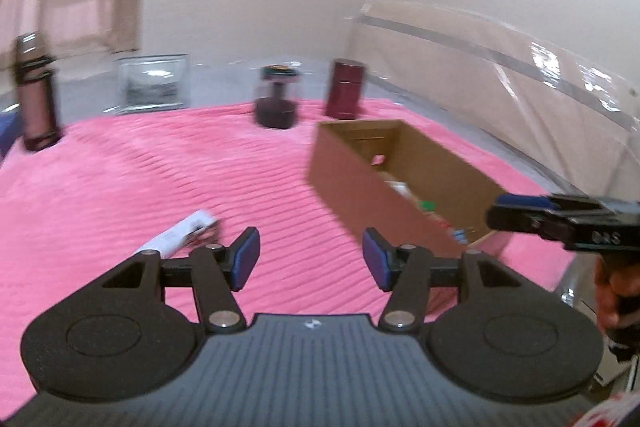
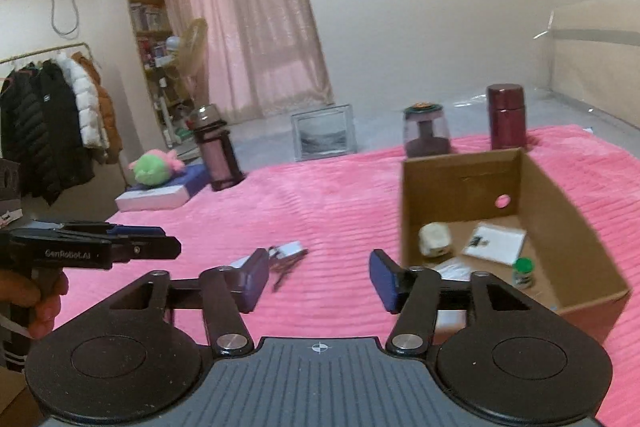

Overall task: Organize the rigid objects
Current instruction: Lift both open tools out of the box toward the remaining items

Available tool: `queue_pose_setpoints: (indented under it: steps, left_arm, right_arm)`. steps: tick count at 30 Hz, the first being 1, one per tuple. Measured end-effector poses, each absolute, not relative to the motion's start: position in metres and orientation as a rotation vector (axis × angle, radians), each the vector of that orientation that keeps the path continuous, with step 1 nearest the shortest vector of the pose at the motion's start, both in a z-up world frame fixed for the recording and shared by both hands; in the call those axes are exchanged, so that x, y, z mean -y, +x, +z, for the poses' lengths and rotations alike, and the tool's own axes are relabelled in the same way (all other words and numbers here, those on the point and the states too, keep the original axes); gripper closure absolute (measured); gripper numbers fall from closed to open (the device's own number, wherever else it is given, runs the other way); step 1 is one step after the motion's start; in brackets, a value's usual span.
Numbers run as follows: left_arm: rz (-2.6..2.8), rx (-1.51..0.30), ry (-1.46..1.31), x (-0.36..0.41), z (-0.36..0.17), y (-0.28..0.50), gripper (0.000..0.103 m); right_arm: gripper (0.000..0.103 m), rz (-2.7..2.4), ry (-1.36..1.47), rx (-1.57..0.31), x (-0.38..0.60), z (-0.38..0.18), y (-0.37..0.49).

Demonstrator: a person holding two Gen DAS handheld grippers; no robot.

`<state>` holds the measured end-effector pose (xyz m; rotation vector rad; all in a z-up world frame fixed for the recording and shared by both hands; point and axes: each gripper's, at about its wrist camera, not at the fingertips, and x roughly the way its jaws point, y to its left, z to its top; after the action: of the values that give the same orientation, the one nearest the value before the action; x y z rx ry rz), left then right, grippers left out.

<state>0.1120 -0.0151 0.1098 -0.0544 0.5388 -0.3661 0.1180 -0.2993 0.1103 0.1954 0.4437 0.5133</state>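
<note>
Both claws are empty and wide open right now. The left gripper (image 1: 310, 259) floats just above the pink blanket (image 1: 120, 195), with its blue pads (image 1: 246, 259) far apart and nothing between them. The right gripper (image 2: 318, 281) floats the same way, also wide open, and level with the bed. In each view the other claw shows at the edge, held out flat in a hand. Just past the fingers, a small white packet (image 2: 286, 253) lies loose on the blanket, with something thin and dark beside it; it is too blurry to say what it is. It looks like the last loose small thing, so I think the step now is to go and pick it up. For that, a claw would need to dip down, put one pad on each side of the packet, and squeeze. To the right sits the open cardboard box (image 2: 536, 179), with a white cube, a flat white card and a little green-capped bottle already inside. Farther back stand a pinkish bottle (image 2: 218, 155), a clear frame (image 2: 324, 139), a dark jar (image 2: 426, 131) and a dark red flask (image 2: 506, 117), all upright.
</note>
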Motion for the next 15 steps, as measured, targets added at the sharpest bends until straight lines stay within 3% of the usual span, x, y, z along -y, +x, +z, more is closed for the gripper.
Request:
queue_pose_setpoints:
  steps: [6,10,15]
  left_arm:
    - [-0.224,-0.55,-0.079,-0.036,0.092,0.095,0.041]
    - [-0.182,-0.553,-0.094,-0.059,0.081,0.089,0.032]
    - [-0.158,-0.568,-0.071,-0.068,0.071,0.096,0.029]
  right_arm:
    - [0.038,0.526,0.18,-0.441,0.258,0.096,0.103]
    - [0.036,0.529,0.15,-0.459,0.234,0.086,0.105]
    - [0.036,0.522,0.108,-0.483,0.21,0.072,0.113]
